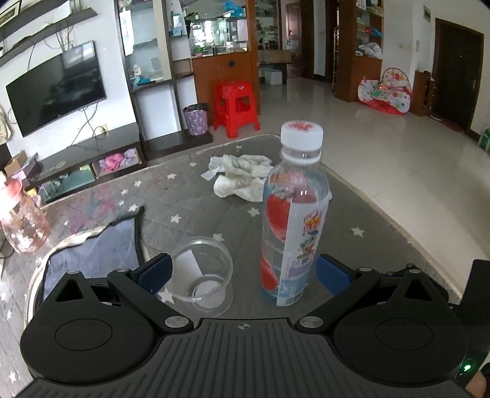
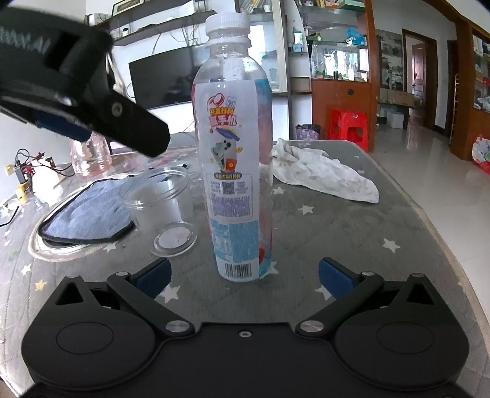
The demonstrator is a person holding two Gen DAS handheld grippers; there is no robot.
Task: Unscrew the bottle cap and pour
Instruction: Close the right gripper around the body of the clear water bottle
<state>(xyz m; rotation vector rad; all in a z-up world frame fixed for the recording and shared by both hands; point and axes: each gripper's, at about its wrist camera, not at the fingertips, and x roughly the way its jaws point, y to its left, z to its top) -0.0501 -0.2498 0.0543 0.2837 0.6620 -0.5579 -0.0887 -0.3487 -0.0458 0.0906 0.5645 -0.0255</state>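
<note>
A clear plastic water bottle [image 1: 291, 223] with a red, white and blue label stands upright on the table, its white cap [image 1: 302, 132] on. It also shows in the right wrist view [image 2: 234, 153] with the cap [image 2: 227, 22] at the top. A clear plastic cup [image 1: 203, 275] stands just left of it, also in the right wrist view [image 2: 159, 199]. My left gripper [image 1: 243, 274] is open above the table, with the cup and the bottle's base between its fingers. My right gripper [image 2: 243, 275] is open, the bottle's base just ahead between its fingers. The left gripper appears in the right wrist view [image 2: 92, 107], raised at upper left.
A crumpled white cloth [image 1: 242, 176] lies behind the bottle. A dark blue-grey cloth [image 1: 92, 245] on a round glass plate lies at the left. A pink glass jar [image 1: 21, 220] stands at the far left. The table's right edge [image 1: 398, 226] drops to a tiled floor.
</note>
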